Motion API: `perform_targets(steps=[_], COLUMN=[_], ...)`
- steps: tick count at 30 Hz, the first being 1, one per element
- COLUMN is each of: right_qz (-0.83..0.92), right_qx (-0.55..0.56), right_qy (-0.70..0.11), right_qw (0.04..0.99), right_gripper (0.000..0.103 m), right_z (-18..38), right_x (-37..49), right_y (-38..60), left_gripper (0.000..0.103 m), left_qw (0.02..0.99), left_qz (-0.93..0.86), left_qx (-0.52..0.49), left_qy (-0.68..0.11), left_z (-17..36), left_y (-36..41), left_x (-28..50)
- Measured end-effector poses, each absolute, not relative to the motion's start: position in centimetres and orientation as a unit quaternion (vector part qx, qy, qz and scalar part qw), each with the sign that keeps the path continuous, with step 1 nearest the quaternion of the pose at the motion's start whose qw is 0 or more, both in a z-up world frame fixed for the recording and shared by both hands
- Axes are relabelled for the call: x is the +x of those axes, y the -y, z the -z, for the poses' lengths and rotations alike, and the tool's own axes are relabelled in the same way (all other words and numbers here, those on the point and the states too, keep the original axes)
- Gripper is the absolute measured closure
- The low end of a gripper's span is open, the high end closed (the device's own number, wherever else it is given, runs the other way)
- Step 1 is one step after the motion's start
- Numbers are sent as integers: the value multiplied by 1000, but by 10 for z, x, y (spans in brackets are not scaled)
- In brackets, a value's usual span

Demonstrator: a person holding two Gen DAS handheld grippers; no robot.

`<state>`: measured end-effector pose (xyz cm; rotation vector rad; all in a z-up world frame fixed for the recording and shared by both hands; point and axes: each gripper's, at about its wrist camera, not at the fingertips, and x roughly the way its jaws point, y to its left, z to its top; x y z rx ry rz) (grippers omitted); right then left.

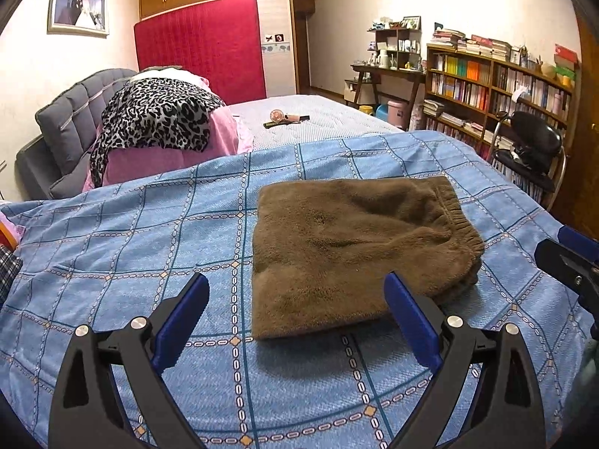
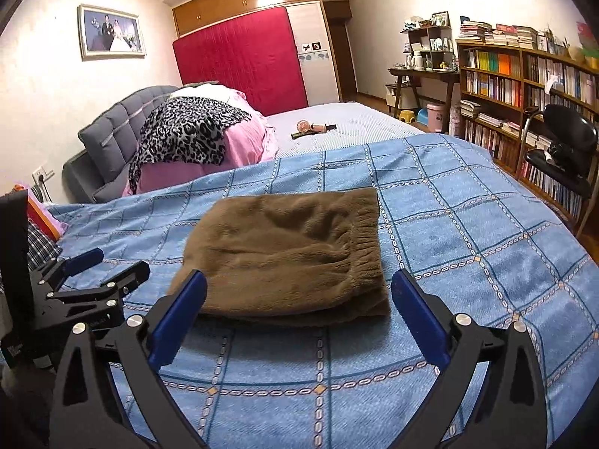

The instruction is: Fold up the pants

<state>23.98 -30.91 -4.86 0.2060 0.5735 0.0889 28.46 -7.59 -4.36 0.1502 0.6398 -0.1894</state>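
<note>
The brown fleece pants (image 1: 352,254) lie folded into a compact square on the blue checked quilt (image 1: 131,247), with the elastic waistband on the right side. They also show in the right wrist view (image 2: 288,254). My left gripper (image 1: 295,284) is open and empty, just in front of the pants' near edge. My right gripper (image 2: 299,280) is open and empty, also just in front of the pants. The left gripper also shows at the left of the right wrist view (image 2: 108,265). The right gripper's tip shows at the right edge of the left wrist view (image 1: 572,262).
A leopard-print cloth over pink bedding (image 1: 161,127) sits at the grey headboard. A small fan and dark items (image 1: 284,118) lie on the far mattress. A bookshelf (image 1: 498,86) and black chair (image 1: 531,149) stand right of the bed. Plaid fabric (image 2: 41,247) lies at the left.
</note>
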Motion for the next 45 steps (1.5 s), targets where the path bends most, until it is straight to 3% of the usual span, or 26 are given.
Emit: perform_targets(steps=[19, 45], right_qz=[-36, -18], right_qx=[66, 61], right_qy=[-268, -275], right_qw=[960, 959], right_gripper=[3, 3], right_z=[35, 37], right_x=[209, 204], right_y=[280, 278], left_gripper=[9, 9], left_qw=[947, 944], left_qz=[67, 74], left_qx=[93, 80], left_qy=[-300, -313], left_z=[27, 27], left_y=[80, 76], left_x=[240, 235])
